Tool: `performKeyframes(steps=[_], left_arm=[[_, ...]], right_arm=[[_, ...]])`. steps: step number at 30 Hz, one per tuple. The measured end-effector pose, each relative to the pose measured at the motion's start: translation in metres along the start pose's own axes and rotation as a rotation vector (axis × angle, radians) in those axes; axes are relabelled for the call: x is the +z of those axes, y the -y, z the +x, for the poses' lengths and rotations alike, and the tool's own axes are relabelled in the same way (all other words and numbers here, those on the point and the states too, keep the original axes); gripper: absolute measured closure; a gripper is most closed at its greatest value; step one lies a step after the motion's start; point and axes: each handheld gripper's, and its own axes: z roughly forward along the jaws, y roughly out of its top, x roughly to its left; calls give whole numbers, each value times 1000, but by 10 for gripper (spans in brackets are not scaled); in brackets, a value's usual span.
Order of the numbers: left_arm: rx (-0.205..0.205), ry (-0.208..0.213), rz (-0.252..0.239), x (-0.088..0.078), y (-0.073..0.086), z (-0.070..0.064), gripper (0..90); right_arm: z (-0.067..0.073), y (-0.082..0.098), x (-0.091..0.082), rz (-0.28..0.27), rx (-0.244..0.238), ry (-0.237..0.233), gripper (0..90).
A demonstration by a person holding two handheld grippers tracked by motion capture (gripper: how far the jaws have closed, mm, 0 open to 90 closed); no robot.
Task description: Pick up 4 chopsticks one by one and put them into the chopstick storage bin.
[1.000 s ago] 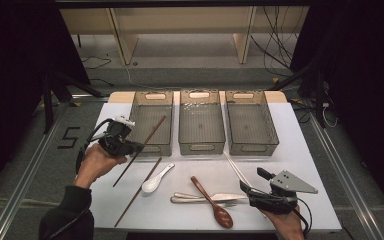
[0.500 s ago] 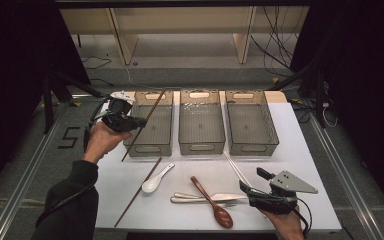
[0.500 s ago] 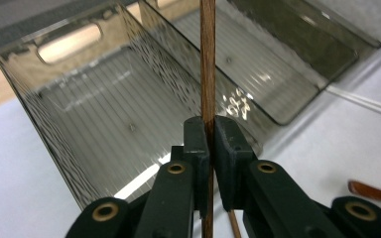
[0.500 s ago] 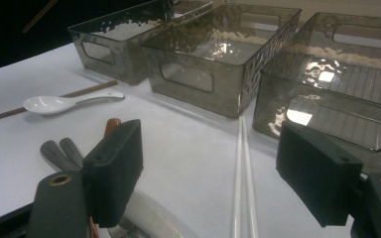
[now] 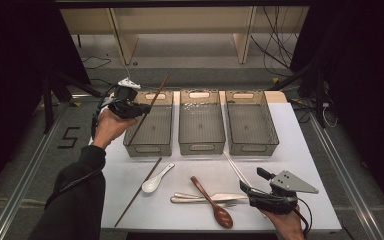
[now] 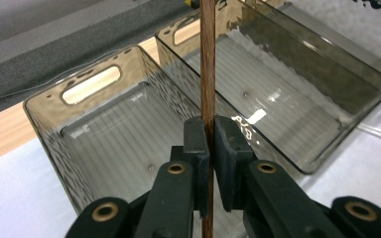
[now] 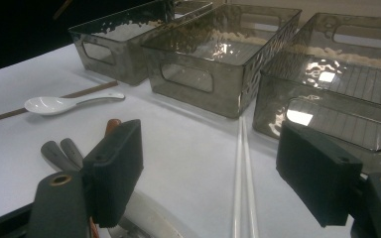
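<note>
- The white table spans the middle of the high view, with dark floor around it.
- Three clear grey bins stand in a row across its upper part: the left bin, the middle bin and the right bin.
- The left hand-held gripper sits at upper left of the high view, just beside the left bin's left wall, in a hand with a dark sleeve.
- Its jaws are closed tight on a brown chopstick, which in the left gripper view runs straight up between the pads; in the high view it slants over the left bin, raised clear of the table.
- The right hand-held gripper rests at lower right of the high view, jaws spread wide with nothing gripped.
- A pair of pale chopsticks lies on the table between its pads, apart from both.
- A second brown chopstick lies at lower left.
- A wooden spoon crosses a metal fork at lower centre.
- A white ceramic spoon lies just beside the second brown chopstick.
</note>
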Motion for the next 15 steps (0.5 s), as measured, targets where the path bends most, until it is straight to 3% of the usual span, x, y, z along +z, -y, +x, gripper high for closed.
performKeyframes(steps=[9, 15], left_arm=[[-2, -49, -34, 16, 4, 16, 840], [-46, -68, -51, 22, 10, 25, 839]], right_arm=[[0, 0, 0, 0, 2, 0, 269], [0, 0, 1, 4, 0, -6, 269]])
